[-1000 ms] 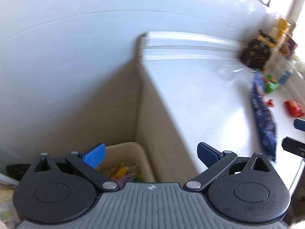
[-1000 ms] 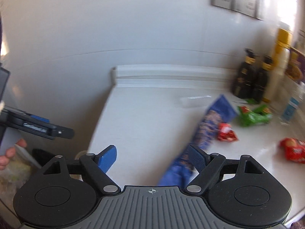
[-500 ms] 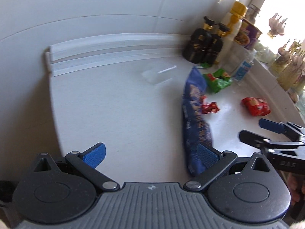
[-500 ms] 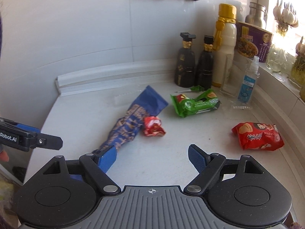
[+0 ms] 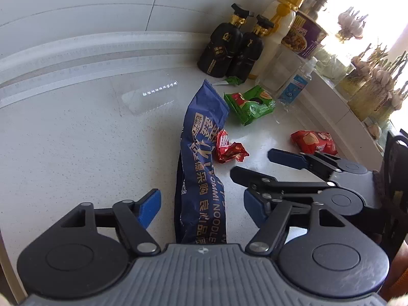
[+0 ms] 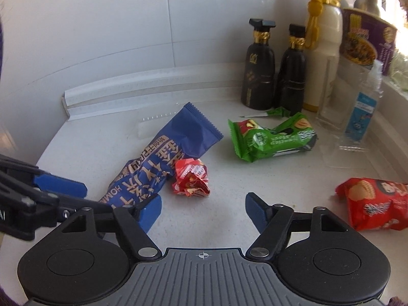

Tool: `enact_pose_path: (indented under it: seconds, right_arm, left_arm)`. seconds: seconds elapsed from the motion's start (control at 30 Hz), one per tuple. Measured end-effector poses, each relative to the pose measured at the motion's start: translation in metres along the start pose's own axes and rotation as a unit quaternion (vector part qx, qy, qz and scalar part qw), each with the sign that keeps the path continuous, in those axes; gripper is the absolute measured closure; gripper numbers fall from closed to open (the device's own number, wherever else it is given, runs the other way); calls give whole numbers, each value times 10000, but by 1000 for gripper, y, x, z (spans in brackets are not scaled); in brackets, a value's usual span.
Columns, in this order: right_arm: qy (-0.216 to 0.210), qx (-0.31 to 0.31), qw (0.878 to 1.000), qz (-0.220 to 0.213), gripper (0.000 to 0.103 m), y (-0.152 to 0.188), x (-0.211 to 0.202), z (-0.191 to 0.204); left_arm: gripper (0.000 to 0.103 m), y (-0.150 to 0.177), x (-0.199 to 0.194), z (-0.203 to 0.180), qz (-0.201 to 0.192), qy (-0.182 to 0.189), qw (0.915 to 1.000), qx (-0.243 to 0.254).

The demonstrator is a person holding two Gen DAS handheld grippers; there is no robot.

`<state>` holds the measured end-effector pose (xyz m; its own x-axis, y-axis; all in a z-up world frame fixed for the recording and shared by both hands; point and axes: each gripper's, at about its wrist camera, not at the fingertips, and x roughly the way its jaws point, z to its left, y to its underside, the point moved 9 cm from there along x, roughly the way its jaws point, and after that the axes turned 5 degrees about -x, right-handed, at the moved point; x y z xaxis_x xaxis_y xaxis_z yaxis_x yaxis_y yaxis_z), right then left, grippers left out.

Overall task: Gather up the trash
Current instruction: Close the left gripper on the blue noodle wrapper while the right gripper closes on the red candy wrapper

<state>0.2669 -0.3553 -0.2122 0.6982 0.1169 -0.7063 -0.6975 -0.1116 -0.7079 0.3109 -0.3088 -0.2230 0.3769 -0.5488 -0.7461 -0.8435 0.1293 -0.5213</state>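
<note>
Garlic [image 5: 352,23] only in left view.

Left gripper [image 5: 201,207] and right gripper [image 6: 204,210] side by side, angled downward — jaws apart, just narrowing, unclamped.

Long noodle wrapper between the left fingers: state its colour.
Dark blue with gold and white lettering; the noodle wrapper shows best in the left wrist view.

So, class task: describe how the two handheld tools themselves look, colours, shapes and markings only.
Both the left tool and right tool match: a ribbed grey body with a small crosshair mark, two round black discs, black link arms with silver rivets, and blue ridged pads on the fingers.
</note>
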Motion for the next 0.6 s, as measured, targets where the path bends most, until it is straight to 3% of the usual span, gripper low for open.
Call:
enact_pose_path:
  seconds: [0.17, 0.3, 0.47, 0.6]
  right_arm:
    - [-221, 90, 9997, 33, 47, -5, 13, 2]
    - [-409, 292, 9987, 93, 62, -6, 21, 4]
    - [-386, 328, 9987, 81, 72, -6, 22, 5]
    - [-329, 285, 9990, 78, 72, -5, 19, 5]
  left_arm:
    - [51, 1, 5, 2, 67, -24, 10000, -60]
    - [59, 2, 6, 4, 97, -9, 9999, -112]
    - [68, 3, 6, 1, 69, -2, 10000, -33]
    - [73, 4, 6, 0, 42, -58, 10000, 24]
